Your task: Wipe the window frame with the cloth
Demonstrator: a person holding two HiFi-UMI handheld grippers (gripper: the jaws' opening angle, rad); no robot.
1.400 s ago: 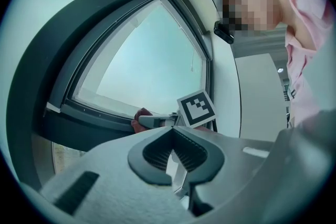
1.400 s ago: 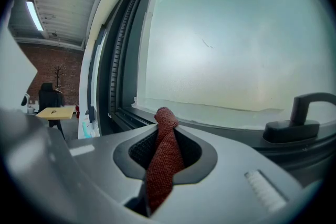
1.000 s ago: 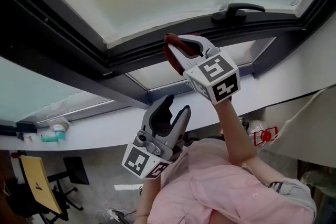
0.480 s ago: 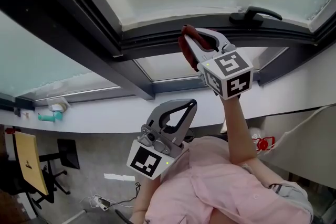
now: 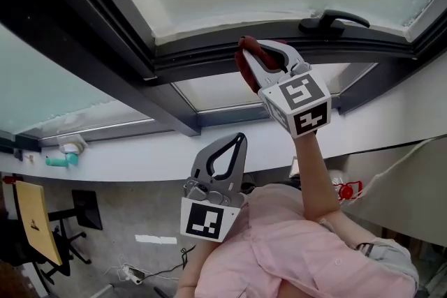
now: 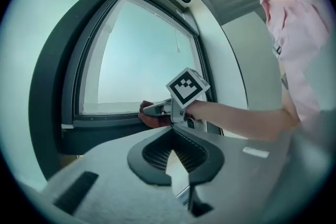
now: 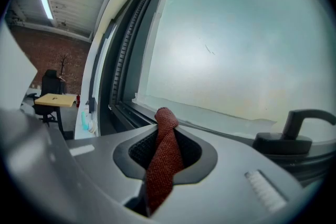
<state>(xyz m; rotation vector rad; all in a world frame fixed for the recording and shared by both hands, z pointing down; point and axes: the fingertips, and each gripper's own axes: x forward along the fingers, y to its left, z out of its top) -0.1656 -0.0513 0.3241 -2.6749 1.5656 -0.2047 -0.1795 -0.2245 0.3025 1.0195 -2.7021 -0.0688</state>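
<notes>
Right tongs (image 5: 244,52) are clamped on the red woven cloth (image 7: 164,157); its bunched end pokes past the tips and looks to be in contact with the dark window frame (image 5: 202,59) rail just under the glass, near the handle (image 5: 334,19). Left tongs (image 5: 236,143) are together, empty, low and well clear of the frame. Cloth looks light and limp, so I'd grip close to the wad with a short overhang, else it likely folds back instead of wiping.
</notes>
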